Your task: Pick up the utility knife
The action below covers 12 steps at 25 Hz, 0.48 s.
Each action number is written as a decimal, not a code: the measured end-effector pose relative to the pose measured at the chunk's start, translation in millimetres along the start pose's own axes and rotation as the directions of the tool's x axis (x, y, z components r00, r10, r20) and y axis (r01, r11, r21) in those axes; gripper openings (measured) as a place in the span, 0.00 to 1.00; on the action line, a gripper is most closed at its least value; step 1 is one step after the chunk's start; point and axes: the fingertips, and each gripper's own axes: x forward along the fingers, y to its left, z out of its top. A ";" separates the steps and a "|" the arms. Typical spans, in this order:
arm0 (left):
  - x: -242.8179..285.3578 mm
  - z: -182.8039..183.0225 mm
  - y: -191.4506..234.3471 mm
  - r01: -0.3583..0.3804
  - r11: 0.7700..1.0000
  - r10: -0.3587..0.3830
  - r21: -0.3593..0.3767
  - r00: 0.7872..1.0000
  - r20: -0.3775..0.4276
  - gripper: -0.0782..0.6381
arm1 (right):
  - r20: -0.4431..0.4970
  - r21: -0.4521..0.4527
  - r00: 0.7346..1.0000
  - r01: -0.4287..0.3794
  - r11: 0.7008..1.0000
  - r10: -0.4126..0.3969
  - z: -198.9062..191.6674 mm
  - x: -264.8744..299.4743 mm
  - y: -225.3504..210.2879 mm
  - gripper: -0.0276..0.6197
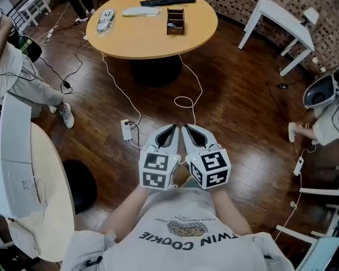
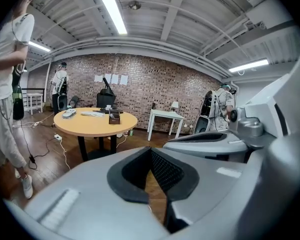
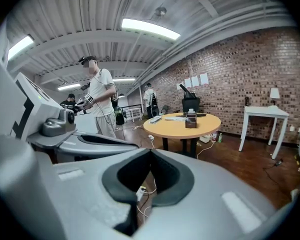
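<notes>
Approach step: left tongs and right tongs are both closed and empty, side by side at my chest. I cannot make out the utility knife; presumably it lies among the items on the round surface, well ahead. Next: walk up, identify it, open one pair.

The left gripper and right gripper sit side by side. The round table stands ahead, well apart from them. On it, a keyboard lies behind a compartment box. A side table stands to the right. A power strip lies on the floor, left of the left gripper.
</notes>
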 end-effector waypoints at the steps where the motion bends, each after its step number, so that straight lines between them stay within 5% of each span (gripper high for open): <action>1: 4.2 2.0 1.8 0.004 1.000 -0.004 0.002 1.000 0.001 0.11 | 0.002 0.003 1.000 0.006 1.000 -0.006 1.4 2.9 -3.6 0.04; 12: 75.6 25.3 21.5 0.006 0.999 -0.006 0.041 1.000 -0.022 0.11 | 0.006 0.049 1.000 0.019 0.999 -0.019 12.5 50.3 -64.1 0.04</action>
